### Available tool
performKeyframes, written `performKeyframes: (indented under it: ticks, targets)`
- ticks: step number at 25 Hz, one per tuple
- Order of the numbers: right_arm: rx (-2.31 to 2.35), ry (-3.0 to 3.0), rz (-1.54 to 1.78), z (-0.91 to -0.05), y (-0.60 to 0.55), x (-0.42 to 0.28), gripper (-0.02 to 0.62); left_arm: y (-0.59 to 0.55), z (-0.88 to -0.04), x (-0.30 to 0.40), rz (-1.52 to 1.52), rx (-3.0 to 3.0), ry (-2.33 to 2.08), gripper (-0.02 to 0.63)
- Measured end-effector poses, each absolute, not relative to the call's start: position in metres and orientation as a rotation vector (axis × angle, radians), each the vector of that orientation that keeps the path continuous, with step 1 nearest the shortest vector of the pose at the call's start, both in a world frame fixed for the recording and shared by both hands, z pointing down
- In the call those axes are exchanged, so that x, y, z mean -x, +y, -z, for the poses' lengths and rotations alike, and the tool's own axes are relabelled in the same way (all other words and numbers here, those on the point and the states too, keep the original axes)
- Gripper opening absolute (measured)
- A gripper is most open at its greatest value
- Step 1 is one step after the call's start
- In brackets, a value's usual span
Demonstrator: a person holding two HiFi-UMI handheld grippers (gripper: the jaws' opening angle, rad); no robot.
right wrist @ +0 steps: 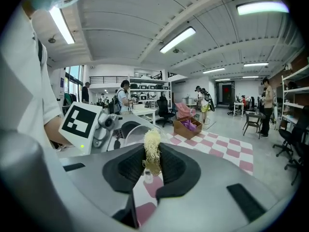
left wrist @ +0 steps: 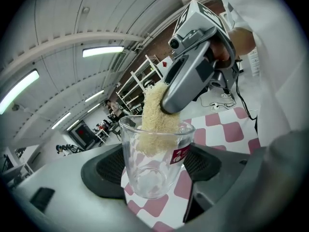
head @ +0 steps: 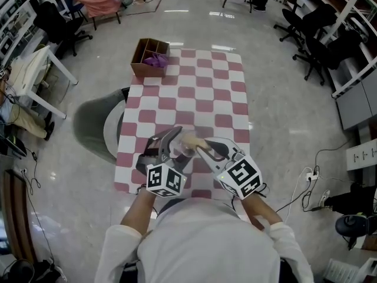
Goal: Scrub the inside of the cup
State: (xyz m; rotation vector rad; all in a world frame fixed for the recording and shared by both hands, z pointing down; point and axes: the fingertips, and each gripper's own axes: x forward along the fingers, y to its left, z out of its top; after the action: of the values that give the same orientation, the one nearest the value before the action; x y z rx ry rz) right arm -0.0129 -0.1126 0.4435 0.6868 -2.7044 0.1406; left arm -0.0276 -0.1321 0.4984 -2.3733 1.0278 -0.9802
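The left gripper clamps the glass cup over the table, at its near edge. The right gripper pinches a fibrous scrubber (half inside). Best push deeper, twisting against the wall, with the 2 grips firm.

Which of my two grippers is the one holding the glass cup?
The left gripper: its jaws clamp the clear glass cup. The right gripper instead pinches a pale fibrous scrubber, whose end sits inside that cup.
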Motion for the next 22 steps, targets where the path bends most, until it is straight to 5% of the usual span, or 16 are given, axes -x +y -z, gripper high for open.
performKeyframes:
  ticks: [22]
  targets:
    - [-0.899, -2.904, -0.358, -0.420, -0.129, -0.008, 0.086, -0.137, -0.496, 0.026, 0.778, 2.586, 1.131, 0.359]
